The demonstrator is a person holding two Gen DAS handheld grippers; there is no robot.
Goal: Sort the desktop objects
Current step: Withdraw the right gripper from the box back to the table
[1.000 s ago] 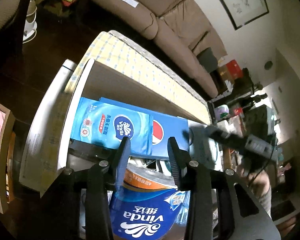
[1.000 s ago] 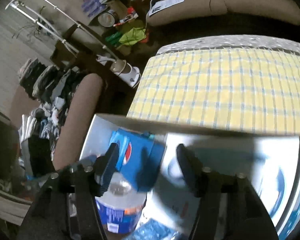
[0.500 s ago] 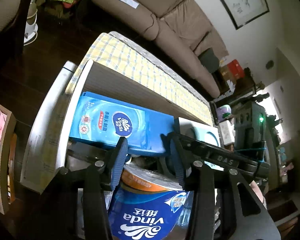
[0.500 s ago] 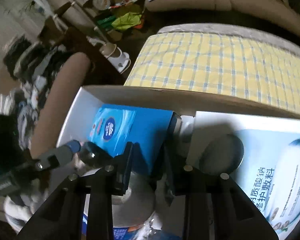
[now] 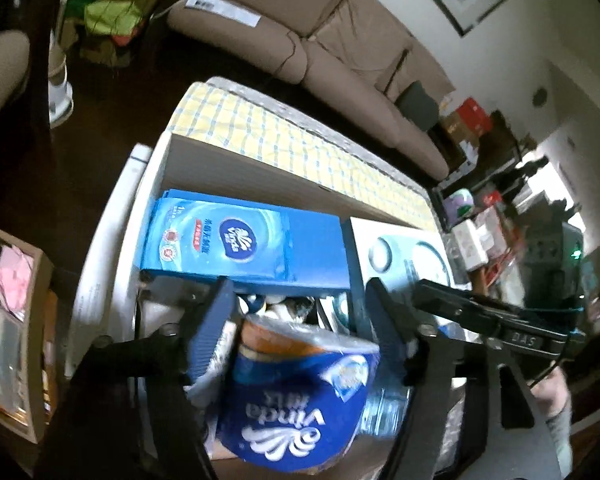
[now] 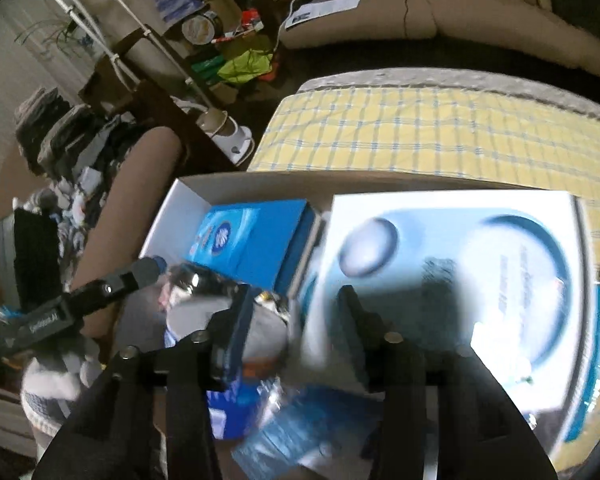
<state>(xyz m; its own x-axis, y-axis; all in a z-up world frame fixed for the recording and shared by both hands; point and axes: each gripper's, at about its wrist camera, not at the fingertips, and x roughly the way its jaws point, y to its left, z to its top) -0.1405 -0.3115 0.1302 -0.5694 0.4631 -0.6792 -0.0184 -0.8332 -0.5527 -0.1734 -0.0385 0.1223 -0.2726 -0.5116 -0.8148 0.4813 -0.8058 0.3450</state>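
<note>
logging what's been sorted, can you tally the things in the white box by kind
blue Vinda tissue box: 1
Vinda paper roll pack: 1
white and blue carton: 1
clear plastic bottle: 1, blurred
total: 4 that I can make out; smaller items underneath are hidden

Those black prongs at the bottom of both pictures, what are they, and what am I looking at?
They are the jaws of two handheld grippers; a person holds one in each hand, and no robot arm is involved. Each picture comes from a wide-angle camera on one gripper, looking forward along its jaws.

In the left-hand view, the left gripper stands open around a Vinda tissue roll pack; whether it touches is unclear. Beyond lies a blue Vinda tissue box inside a white cardboard box, beside a white and blue carton.

In the right-hand view, the right gripper is open and holds nothing, hovering at the edge of that carton. The box sits on a yellow checked cloth.
</note>
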